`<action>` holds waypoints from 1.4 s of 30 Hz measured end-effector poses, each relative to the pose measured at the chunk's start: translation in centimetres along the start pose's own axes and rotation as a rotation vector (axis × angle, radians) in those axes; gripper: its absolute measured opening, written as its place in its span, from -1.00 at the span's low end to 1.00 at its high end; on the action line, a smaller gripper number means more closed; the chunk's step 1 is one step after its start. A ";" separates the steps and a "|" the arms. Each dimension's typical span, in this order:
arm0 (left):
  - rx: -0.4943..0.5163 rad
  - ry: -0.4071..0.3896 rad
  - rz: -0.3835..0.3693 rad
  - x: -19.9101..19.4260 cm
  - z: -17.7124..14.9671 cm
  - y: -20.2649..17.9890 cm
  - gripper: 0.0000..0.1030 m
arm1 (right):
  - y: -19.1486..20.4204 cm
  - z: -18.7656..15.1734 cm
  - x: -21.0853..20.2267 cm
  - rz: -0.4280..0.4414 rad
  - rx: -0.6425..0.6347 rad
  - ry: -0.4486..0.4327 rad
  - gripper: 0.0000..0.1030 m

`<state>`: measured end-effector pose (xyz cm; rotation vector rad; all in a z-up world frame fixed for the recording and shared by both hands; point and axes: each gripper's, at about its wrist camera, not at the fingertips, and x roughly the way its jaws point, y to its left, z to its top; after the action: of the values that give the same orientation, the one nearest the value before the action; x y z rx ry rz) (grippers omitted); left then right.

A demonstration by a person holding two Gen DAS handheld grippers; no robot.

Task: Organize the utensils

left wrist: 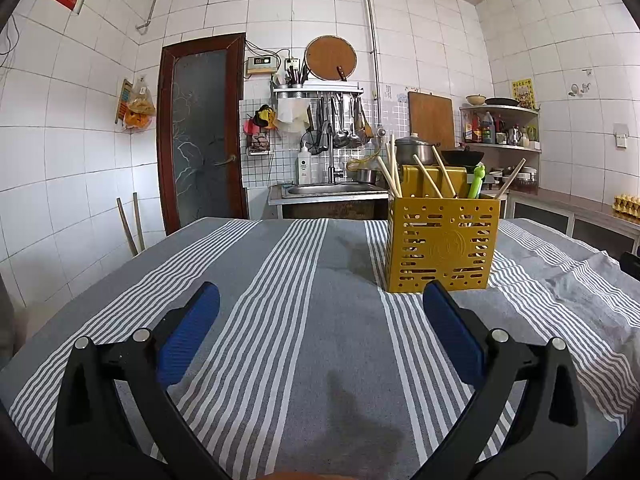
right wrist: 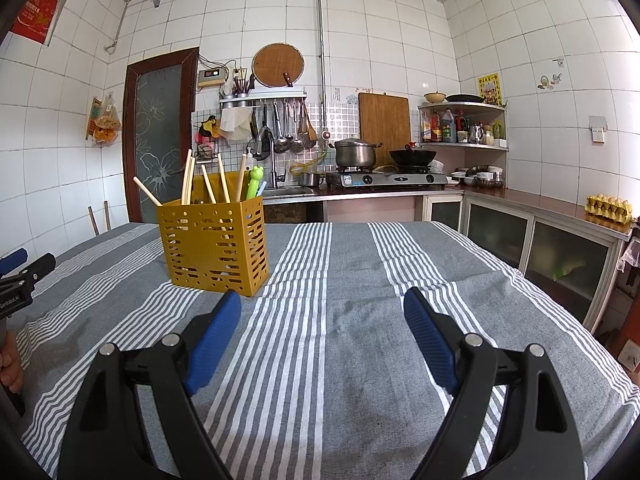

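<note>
**Both claws apart, nothing held; utensils in yellow caddy**

Left gripper (left wrist: 320, 300) had its blue pads (left wrist: 192, 332) spread wide, nothing between them, low over the grey-and-white striped tablecloth (left wrist: 280, 320). Right gripper (right wrist: 322, 308) was the same: jaws well apart, empty, above bare cloth. In the right wrist view, the left gripper's tip showed at the far left edge, with part of a hand (right wrist: 10, 360) below it.

The yellow perforated utensil caddy (left wrist: 442, 244) stood upright on the cloth, just beyond the left gripper's right finger in the left view, and beyond and left of the right gripper's left finger in the right view. Neither claw touched it. Wooden chopsticks (left wrist: 394, 168) stuck up out of it at mixed tilts, with a green frog-topped utensil (left wrist: 477, 184) at its right side.

Farther off: a sink (left wrist: 332, 189) with faucet, hanging ladles (left wrist: 340, 124), a dark door (left wrist: 202, 132) at left. The right view also showed a steel pot (right wrist: 355, 153) and wok (right wrist: 412, 156) on a gas stove (right wrist: 386, 179), a corner shelf of bottles (right wrist: 460, 126), and an egg tray (right wrist: 608, 208) on the right counter.
</note>
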<state>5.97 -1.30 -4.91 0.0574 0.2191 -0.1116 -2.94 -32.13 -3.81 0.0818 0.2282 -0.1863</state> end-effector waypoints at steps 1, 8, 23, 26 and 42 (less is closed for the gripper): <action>0.000 -0.001 0.000 0.0 0.0 0.0 0.90 | 0.0 0.0 0.0 0.000 -0.001 0.000 0.60; -0.001 -0.002 0.000 0.0 0.0 0.0 0.90 | 0.0 -0.1 0.0 0.000 0.000 0.001 0.60; -0.001 -0.001 0.000 0.0 0.0 0.0 0.90 | 0.1 -0.1 0.0 0.001 0.000 0.002 0.60; -0.001 -0.001 0.002 0.0 0.0 0.0 0.90 | 0.1 -0.1 0.0 0.000 0.000 -0.001 0.60; -0.004 0.004 0.019 -0.2 0.1 0.1 0.90 | 0.4 0.0 -0.4 0.027 0.001 -0.006 0.60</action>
<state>5.80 -1.20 -4.81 0.0554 0.2229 -0.0917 -3.26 -31.67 -3.74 0.0850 0.2210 -0.1598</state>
